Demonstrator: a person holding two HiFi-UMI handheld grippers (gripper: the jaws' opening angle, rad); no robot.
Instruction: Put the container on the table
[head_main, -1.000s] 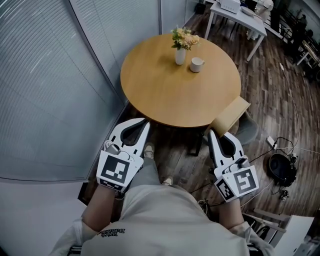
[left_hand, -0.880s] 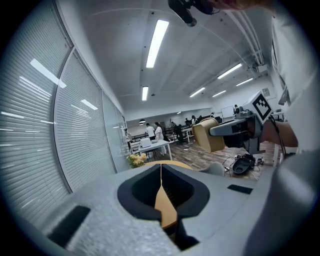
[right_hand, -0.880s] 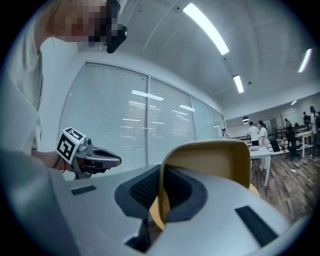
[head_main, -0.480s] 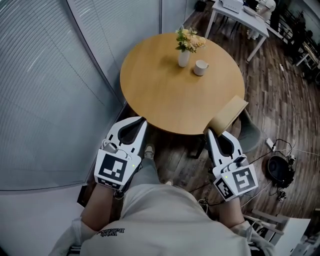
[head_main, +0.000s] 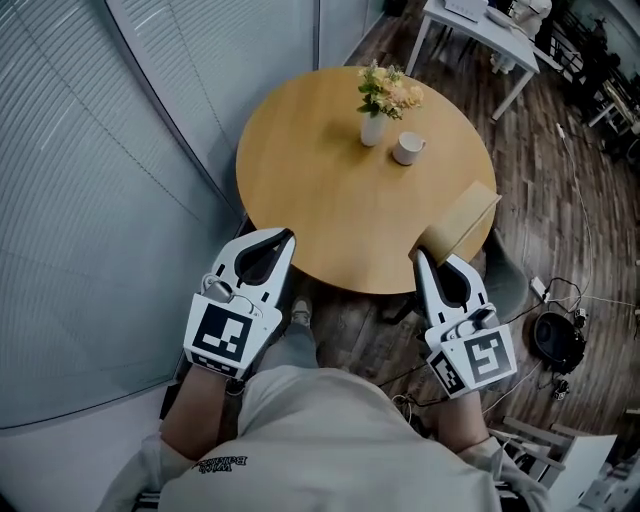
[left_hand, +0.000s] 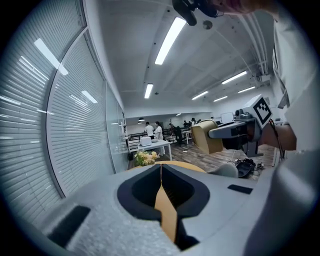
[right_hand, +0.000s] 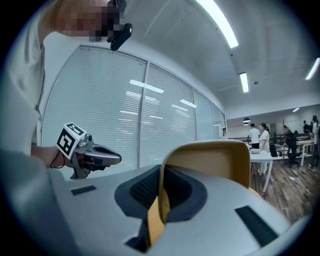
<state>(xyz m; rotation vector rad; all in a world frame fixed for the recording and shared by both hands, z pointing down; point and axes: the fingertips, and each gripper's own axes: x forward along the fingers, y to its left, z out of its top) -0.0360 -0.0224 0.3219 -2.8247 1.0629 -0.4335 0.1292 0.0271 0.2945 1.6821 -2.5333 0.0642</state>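
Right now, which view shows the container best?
Right gripper view: the container fills the middle, its rim pinched in the right gripper's jaws. Head view shows only its tan outside, at the edge of the table. Left gripper view shows it small and far off.

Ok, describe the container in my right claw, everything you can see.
The container is a tan, matte, open box with rounded corners, plastic by the look. The right claw is shut on its near wall, holding it tilted at the round wooden table's near edge. Whether it touches the table is unclear. Nothing shows inside it.
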